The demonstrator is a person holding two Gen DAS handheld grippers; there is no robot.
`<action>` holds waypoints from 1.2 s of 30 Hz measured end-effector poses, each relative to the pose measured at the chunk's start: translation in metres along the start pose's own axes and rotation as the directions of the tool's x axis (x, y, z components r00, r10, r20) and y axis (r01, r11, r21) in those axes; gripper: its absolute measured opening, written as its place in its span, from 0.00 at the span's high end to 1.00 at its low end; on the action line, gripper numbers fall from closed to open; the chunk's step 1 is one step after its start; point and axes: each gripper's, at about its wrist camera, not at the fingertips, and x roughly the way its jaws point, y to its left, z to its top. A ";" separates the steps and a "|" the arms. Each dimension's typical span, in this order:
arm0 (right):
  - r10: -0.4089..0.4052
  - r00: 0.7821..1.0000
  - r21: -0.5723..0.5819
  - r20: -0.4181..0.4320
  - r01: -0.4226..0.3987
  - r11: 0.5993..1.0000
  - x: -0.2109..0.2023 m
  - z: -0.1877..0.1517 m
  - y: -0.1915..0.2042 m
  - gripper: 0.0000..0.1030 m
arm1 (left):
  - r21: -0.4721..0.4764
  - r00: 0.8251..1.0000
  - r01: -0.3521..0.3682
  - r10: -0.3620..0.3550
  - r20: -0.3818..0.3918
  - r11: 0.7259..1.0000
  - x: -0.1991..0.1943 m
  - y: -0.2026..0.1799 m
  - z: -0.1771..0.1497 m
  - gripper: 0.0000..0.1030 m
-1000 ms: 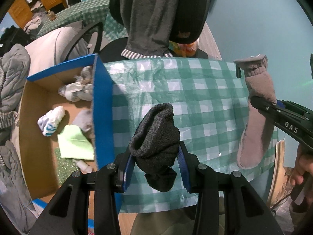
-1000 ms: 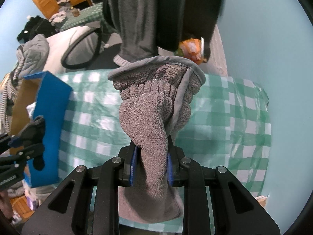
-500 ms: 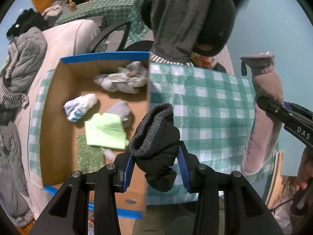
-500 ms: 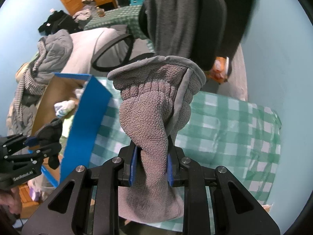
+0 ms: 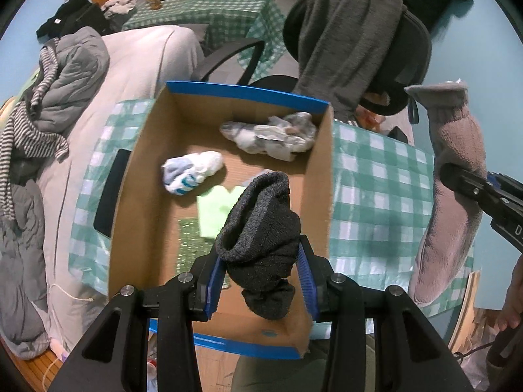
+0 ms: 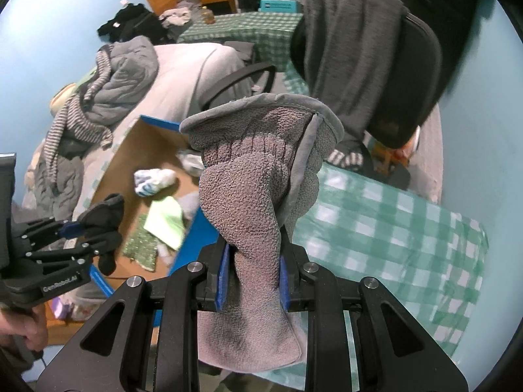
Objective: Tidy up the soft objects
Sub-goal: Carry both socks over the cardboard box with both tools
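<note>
In the left wrist view, our left tool clamps a dark grey sock above the cardboard box.

In the right wrist view, our right tool clamps a grey fleece mitten over the checked surface; the other tool's label reads "GenRobot.AI".
</note>
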 end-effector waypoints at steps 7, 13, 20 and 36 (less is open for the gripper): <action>0.035 0.999 -0.051 -0.004 -0.035 0.998 0.010 0.016 0.033 0.78 | -0.024 1.000 -0.012 0.013 0.008 1.000 -0.001 0.022 0.004 0.60; 0.062 0.998 -0.093 -0.021 -0.064 0.994 0.025 0.027 0.065 0.78 | -0.040 1.000 -0.022 0.022 0.007 0.999 0.003 0.039 0.008 0.60; 0.084 0.994 -0.120 -0.068 -0.092 0.988 0.052 0.038 0.093 0.78 | -0.063 0.999 -0.035 0.035 -0.009 0.997 0.015 0.057 0.010 0.60; 0.119 0.979 -0.105 -0.163 -0.137 0.985 0.101 0.057 0.112 0.77 | -0.111 0.997 -0.045 0.037 -0.070 0.993 0.042 0.077 0.010 0.60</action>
